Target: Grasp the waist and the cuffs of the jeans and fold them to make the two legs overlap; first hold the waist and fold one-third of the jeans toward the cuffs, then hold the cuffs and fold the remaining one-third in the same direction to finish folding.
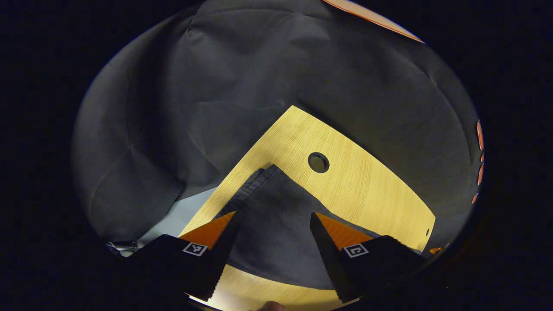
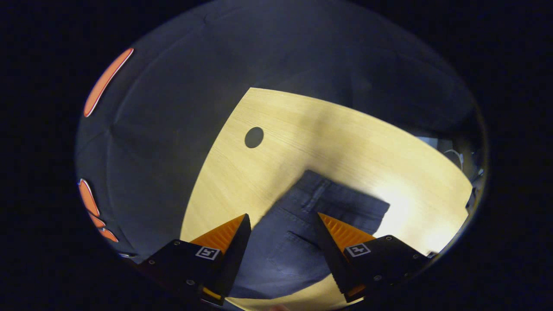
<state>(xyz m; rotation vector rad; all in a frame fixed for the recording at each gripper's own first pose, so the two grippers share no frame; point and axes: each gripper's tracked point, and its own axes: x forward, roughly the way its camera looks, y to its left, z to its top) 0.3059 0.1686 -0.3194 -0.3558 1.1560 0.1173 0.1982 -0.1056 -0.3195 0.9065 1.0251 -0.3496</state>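
Both grippers stood wide open and gripped nothing at the time of inspection. Seen in its own view, the left gripper (image 1: pixel 272 255) hung over one end of the jeans (image 1: pixel 276 224), where a stitched hem, taken to be a cuff (image 1: pixel 255 183), lay near a corner of the table (image 1: pixel 367 185). The right gripper (image 2: pixel 281 259) hung over the waist end, with the waistband (image 2: pixel 332 196) lying flat some way in from the far edge.

Risks, as judged: neither pair of fingers had cloth between them, so closing from this height would likely catch nothing. A shallow pinch might take only the top layer, leaving the legs to slide apart on the smooth wood. Cloth lying close to the table's edge could also slip over it.

Differences between views: the right gripper view showed a back pocket (image 2: pixel 293 255) and a belt loop; the left gripper view showed the hem stitching and pale floor beyond the corner. A round hole (image 1: pixel 318 162) in the table appeared in both.
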